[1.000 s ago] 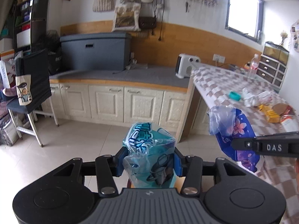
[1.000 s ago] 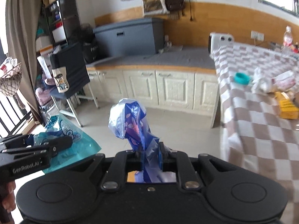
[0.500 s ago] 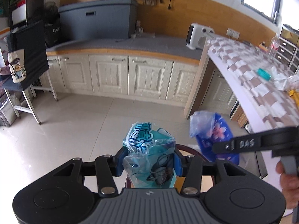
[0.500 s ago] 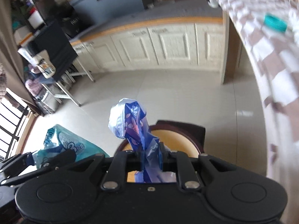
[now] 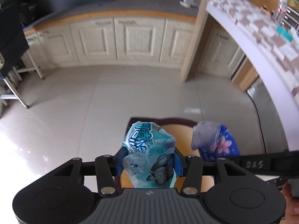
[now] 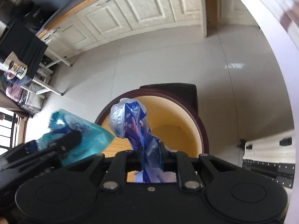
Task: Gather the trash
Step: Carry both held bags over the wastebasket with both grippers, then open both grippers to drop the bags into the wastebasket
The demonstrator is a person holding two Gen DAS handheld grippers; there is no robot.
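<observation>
My left gripper [image 5: 148, 160] is shut on a teal plastic wrapper [image 5: 149, 149] with white lettering; it also shows at the left of the right wrist view [image 6: 74, 140]. My right gripper [image 6: 151, 155] is shut on a blue flowered plastic wrapper [image 6: 134, 123], also seen at the right of the left wrist view [image 5: 216, 143]. Both wrappers hang above a round trash bin [image 6: 202, 130] with a dark brown rim and a yellow inside. The bin's rim also shows in the left wrist view [image 5: 179, 120].
Cream cabinets [image 5: 119, 37] under a grey counter line the far wall. A table with a checked cloth [image 5: 261, 29] curves along the right. A metal stand [image 5: 20, 85] with dark cloth is at the left. The floor is pale tile [image 5: 93, 100].
Both grippers have tilted down and moved over the trash bin, still holding their wrappers. The wall and window have left the view; the bin's mouth now fills the middle.
</observation>
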